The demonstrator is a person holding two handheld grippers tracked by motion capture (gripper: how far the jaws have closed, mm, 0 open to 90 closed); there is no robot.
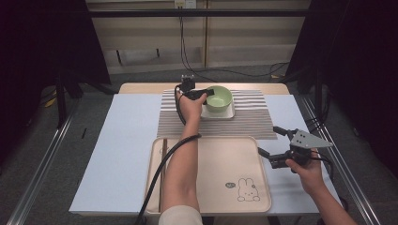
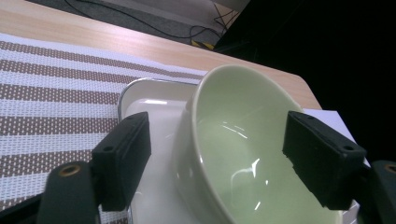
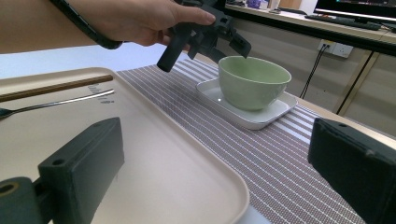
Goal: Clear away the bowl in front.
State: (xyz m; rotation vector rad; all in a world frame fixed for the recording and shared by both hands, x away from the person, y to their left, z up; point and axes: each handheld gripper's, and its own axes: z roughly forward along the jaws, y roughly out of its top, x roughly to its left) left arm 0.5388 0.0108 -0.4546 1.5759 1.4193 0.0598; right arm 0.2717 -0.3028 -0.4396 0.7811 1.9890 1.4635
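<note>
A pale green bowl (image 1: pixel 219 97) (image 3: pixel 253 81) stands on a white square plate (image 1: pixel 228 113) (image 3: pixel 280 109) on the striped placemat (image 1: pixel 253 119). My left gripper (image 1: pixel 205 95) (image 2: pixel 217 158) (image 3: pixel 204 57) is open at the bowl's left rim. In the left gripper view one jaw hangs outside the bowl (image 2: pixel 243 154) over the plate (image 2: pixel 140 100) and the other over the bowl's inside, neither touching it. My right gripper (image 1: pixel 268 140) (image 3: pixel 219 172) is open and holds nothing, low over the right edge of the beige tray (image 1: pixel 211 187) (image 3: pixel 154 154).
Brown chopsticks (image 1: pixel 164 164) (image 3: pixel 56 87) and a metal spoon (image 3: pixel 56 105) lie along the tray's left side. A rabbit drawing (image 1: pixel 247 190) marks the tray's front right corner. The white table top (image 1: pixel 122 140) stretches left of the tray. Black cables (image 1: pixel 187 51) run over the floor behind.
</note>
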